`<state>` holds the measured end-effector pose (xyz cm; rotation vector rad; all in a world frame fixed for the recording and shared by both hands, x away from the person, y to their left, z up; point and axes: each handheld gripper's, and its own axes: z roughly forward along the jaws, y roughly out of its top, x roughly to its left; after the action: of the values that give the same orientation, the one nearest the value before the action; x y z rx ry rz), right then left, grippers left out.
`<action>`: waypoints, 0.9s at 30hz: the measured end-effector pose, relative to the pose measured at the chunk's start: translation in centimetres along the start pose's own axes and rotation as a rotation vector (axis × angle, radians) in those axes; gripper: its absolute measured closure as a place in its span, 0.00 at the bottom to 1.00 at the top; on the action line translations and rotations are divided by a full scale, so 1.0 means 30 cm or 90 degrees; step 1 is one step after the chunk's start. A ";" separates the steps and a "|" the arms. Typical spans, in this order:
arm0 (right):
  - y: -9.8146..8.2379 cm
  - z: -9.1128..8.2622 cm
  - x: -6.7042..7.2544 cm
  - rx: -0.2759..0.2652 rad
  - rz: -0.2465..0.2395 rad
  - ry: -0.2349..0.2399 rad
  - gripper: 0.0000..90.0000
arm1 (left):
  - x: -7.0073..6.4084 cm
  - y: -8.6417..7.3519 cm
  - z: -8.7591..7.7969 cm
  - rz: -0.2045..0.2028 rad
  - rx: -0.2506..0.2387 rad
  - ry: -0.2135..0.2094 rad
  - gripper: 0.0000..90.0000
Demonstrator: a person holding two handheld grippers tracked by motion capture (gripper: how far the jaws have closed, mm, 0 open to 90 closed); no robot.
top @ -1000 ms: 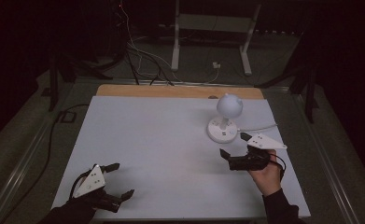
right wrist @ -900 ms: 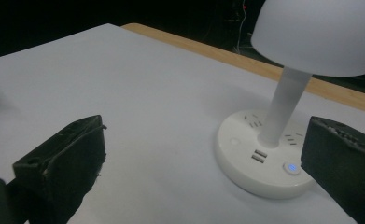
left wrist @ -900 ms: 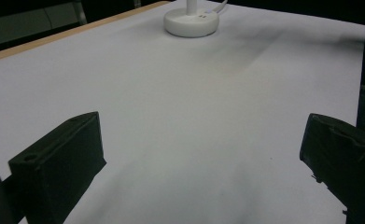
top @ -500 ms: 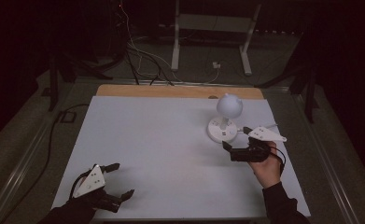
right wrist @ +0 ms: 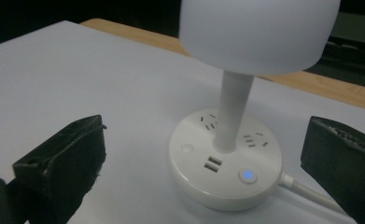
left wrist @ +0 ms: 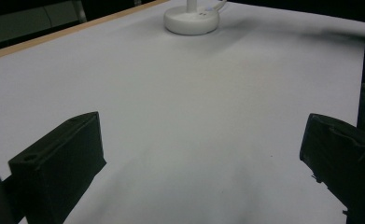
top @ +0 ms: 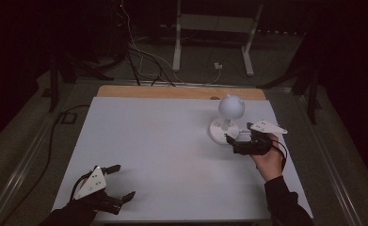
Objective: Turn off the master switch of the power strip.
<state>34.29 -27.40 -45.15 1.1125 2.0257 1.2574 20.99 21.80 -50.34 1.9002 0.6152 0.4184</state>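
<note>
Right gripper (top: pixel 234 141) fingers wide, lined up on lamp (right wrist: pixel 227 158) base, likely going for blue-lit button (right wrist: pixel 248 175). Left gripper (top: pixel 118 182) parked near worktop (top: pixel 163 141) edge, fingers wide, idle.

Place: a dim lab or recording room.
Counter (top: pixel 163 141): bare white sheet over a wooden top.
Floor at 12 o'clock: loose cables (top: pixel 139 52), a white metal stand (top: pixel 210 28).
Surroundings: dark, unlit.
</note>
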 end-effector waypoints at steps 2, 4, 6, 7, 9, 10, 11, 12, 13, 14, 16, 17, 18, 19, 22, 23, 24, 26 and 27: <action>-0.001 0.007 -0.009 0.001 0.005 -0.004 0.00 | -0.001 0.000 0.000 0.000 0.000 0.001 0.00; -0.002 0.014 -0.018 0.001 0.009 -0.009 0.00 | 0.000 -0.001 0.001 0.002 0.002 0.000 0.00; -0.003 0.019 -0.026 0.000 0.013 -0.014 0.00 | 0.000 0.000 0.000 0.000 0.000 0.001 0.00; -0.004 0.021 -0.031 0.000 0.017 -0.016 0.00 | 0.000 0.000 0.000 -0.001 0.000 0.001 0.00; -0.006 0.026 -0.038 0.003 0.019 -0.028 0.00 | -0.001 -0.001 0.000 0.000 0.000 0.001 0.00; -0.007 0.030 -0.043 0.006 0.025 -0.025 0.00 | -0.001 -0.001 0.001 0.000 0.001 0.001 0.00; -0.008 0.033 -0.048 0.010 0.029 -0.025 0.00 | -0.001 -0.001 0.001 0.000 0.002 0.002 0.00; -0.008 0.033 -0.048 0.010 0.029 -0.025 0.00 | 0.000 -0.001 0.002 0.000 0.001 0.003 0.00; -0.011 0.039 -0.055 0.014 0.036 -0.025 0.00 | 0.000 -0.001 0.000 -0.001 0.001 0.002 0.00; -0.013 0.043 -0.058 0.020 0.038 -0.023 0.00 | 0.000 -0.001 0.000 0.000 0.001 0.003 0.00; -0.016 0.051 -0.061 0.027 0.045 -0.025 0.03 | 0.000 -0.001 0.001 0.000 0.002 0.003 0.00; -0.019 0.054 -0.063 0.030 0.051 -0.024 0.03 | 0.001 -0.001 0.000 -0.001 0.002 0.002 0.00; -0.021 0.057 -0.064 0.030 0.057 -0.025 0.03 | 0.001 -0.001 0.000 -0.002 0.001 0.002 0.00; -0.021 0.057 -0.064 0.030 0.057 -0.025 0.03 | 0.001 -0.001 0.000 -0.002 0.001 0.002 0.00; -0.030 0.077 -0.065 0.038 0.064 -0.050 0.03 | 0.000 -0.001 0.000 -0.001 0.003 0.001 0.00; -0.031 0.080 -0.065 0.037 0.067 -0.052 0.03 | 0.001 -0.001 0.000 -0.002 0.003 0.001 0.00; -0.033 0.082 -0.066 0.031 0.070 -0.059 0.04 | 0.001 -0.001 0.000 -0.002 0.003 0.001 0.00; -0.034 0.086 -0.066 0.033 0.080 -0.071 0.07 | 0.000 -0.001 -0.001 -0.001 0.003 0.002 0.00; -0.034 0.087 -0.067 0.029 0.086 -0.076 0.08 | 0.000 -0.002 -0.001 -0.001 0.002 0.002 0.00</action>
<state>36.94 -28.08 -47.23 1.3324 1.9272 1.1836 20.96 21.82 -50.38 1.9027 0.6205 0.4201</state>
